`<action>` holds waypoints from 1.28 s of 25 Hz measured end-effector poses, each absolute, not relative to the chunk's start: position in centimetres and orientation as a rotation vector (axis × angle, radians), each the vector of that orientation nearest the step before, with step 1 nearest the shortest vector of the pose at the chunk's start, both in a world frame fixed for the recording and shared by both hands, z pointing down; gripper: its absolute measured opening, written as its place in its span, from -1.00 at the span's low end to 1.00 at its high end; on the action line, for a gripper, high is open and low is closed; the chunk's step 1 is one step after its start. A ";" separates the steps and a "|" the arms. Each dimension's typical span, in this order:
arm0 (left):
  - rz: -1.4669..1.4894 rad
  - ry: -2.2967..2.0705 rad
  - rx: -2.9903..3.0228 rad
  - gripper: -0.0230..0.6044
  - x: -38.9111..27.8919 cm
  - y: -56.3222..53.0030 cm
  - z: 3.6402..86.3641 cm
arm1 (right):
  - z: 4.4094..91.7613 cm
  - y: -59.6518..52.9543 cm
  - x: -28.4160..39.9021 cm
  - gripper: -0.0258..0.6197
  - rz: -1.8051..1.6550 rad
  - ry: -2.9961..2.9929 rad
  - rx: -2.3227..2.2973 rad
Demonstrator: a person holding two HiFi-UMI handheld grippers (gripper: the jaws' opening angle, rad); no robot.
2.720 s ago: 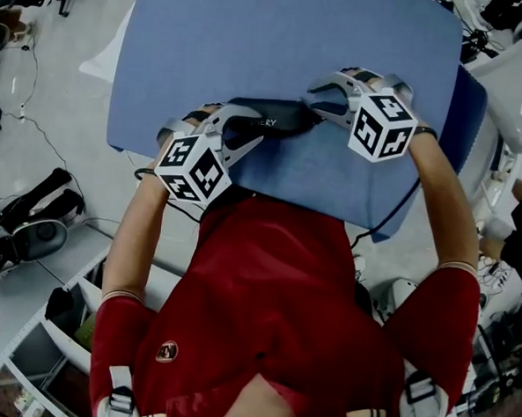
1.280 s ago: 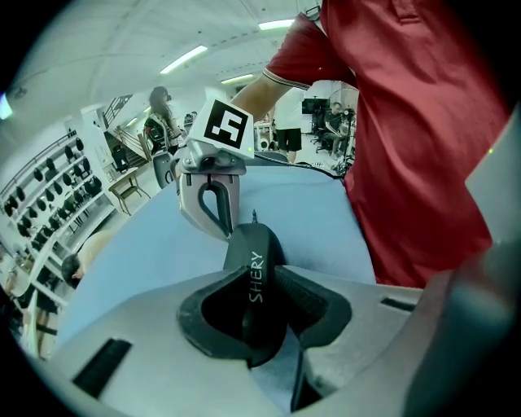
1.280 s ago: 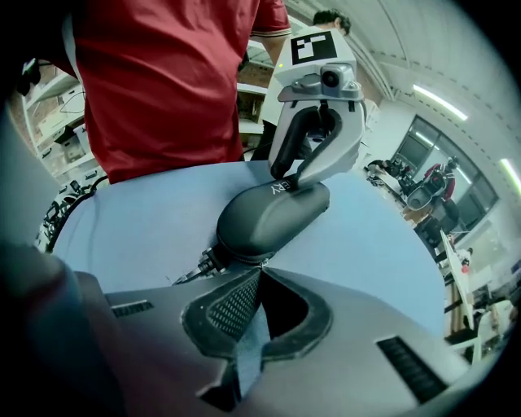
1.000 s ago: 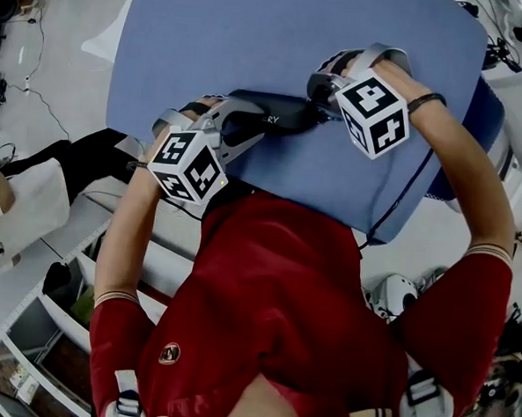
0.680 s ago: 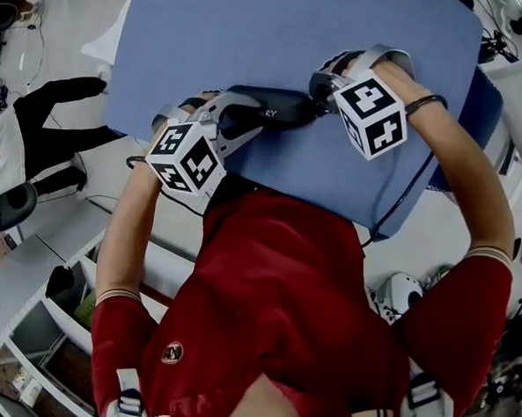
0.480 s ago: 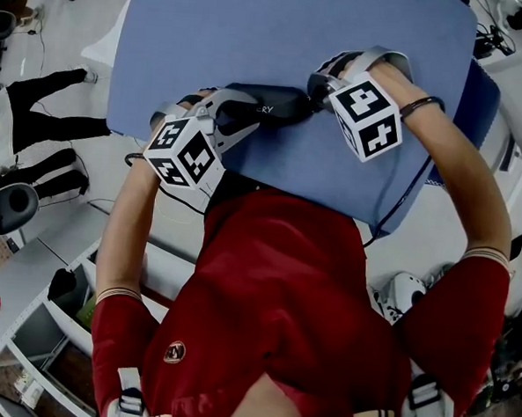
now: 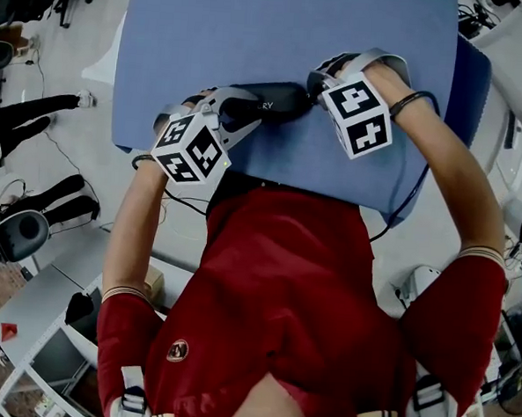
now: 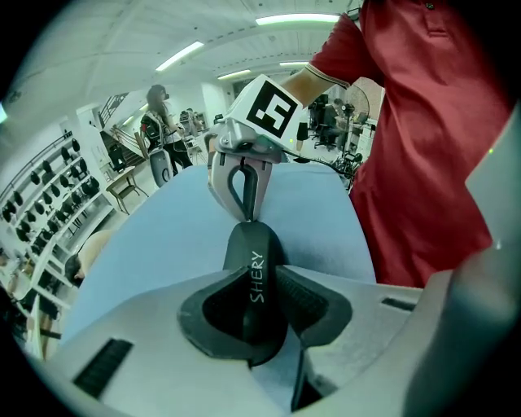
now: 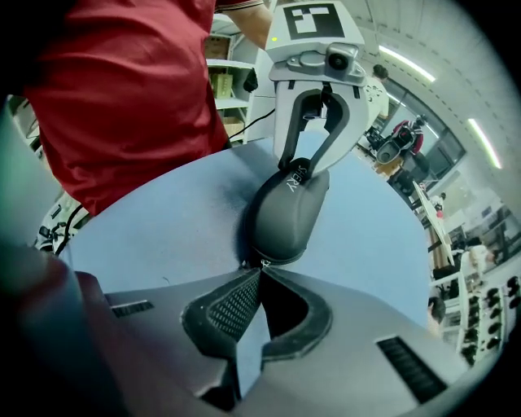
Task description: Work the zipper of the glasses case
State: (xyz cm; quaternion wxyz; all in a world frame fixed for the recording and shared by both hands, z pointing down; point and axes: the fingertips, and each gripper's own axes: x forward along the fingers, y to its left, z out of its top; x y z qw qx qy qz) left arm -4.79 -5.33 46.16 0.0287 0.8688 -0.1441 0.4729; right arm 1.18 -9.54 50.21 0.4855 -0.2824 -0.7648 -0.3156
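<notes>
Left gripper view: pinching the near end of the black glasses case point(image 8: 248, 244) with the left gripper point(image 8: 259, 275), jaws half spread around it. Farther off, squeezing the tiny zipper pull point(image 9: 261, 264) at the case's other end with the right gripper point(image 9: 260, 271), jaws pressed together. Flat on the blue table point(image 7: 289, 37), closed, inside hidden.

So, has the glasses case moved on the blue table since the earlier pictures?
No visible shift: the glasses case lies in the same place against the near edge and left corner of the blue table.
</notes>
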 end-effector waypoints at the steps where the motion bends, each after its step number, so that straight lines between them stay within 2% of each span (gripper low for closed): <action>1: 1.470 -0.442 2.682 -0.64 -4.8 -5.4 46.2 | 50.2 -9.4 1.2 -0.92 -0.748 -1.861 -0.663; 15: 1.467 -0.326 2.729 -0.62 -4.7 -5.3 46.1 | 50.2 -8.2 1.8 -0.92 -0.461 -1.916 -0.266; 32: 1.443 -0.272 2.798 -0.62 -4.7 -5.1 46.0 | 50.4 -5.5 1.4 -0.92 -0.317 -1.773 -0.164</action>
